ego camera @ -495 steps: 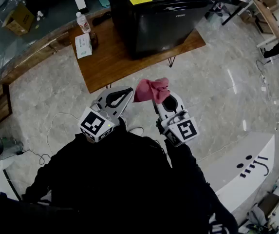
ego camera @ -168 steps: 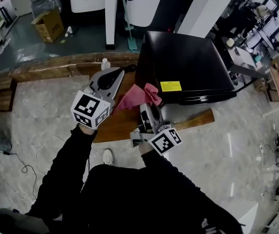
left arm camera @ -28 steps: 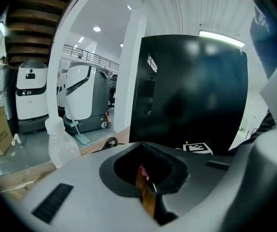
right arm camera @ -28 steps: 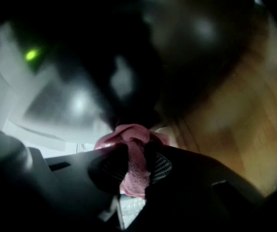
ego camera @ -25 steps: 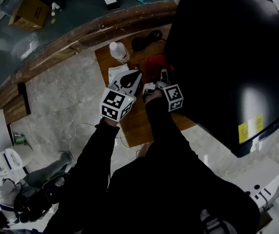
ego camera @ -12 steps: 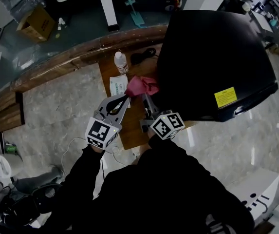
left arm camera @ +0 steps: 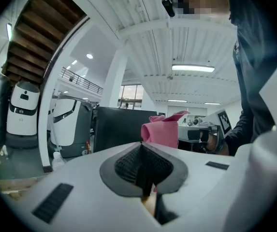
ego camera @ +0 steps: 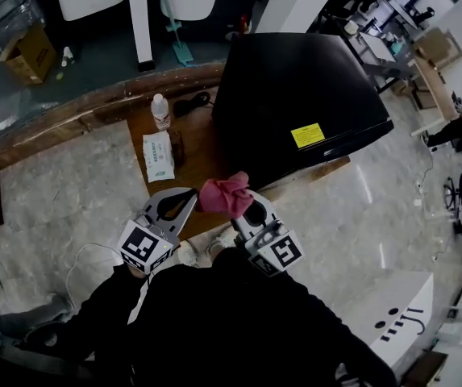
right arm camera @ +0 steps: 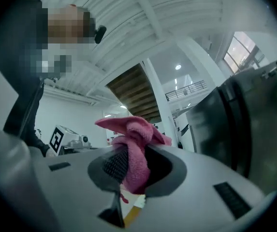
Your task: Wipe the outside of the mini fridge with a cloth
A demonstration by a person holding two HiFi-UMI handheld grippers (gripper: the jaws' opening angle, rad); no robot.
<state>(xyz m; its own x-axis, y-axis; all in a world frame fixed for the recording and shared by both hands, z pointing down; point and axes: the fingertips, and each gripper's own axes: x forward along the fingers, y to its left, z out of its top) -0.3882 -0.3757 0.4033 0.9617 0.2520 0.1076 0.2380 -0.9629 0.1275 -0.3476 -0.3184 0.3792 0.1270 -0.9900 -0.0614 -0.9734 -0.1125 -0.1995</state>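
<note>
Black mini fridge (ego camera: 295, 103): stood on a low wooden table (ego camera: 202, 164).
Right gripper (ego camera: 245, 205): jaws were clamped on the pink cloth (ego camera: 224, 193), held near the fridge's front.
Left gripper (ego camera: 189, 197): jaws were pressed together, empty, just beside the cloth.
Tissue pack (ego camera: 160, 156) and water bottle (ego camera: 160, 111): sat on the table left of the fridge.

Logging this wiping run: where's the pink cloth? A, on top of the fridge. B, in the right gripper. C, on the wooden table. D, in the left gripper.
B: the right gripper view shows the pink cloth pinched in the right gripper; the left gripper is shut on nothing.
</note>
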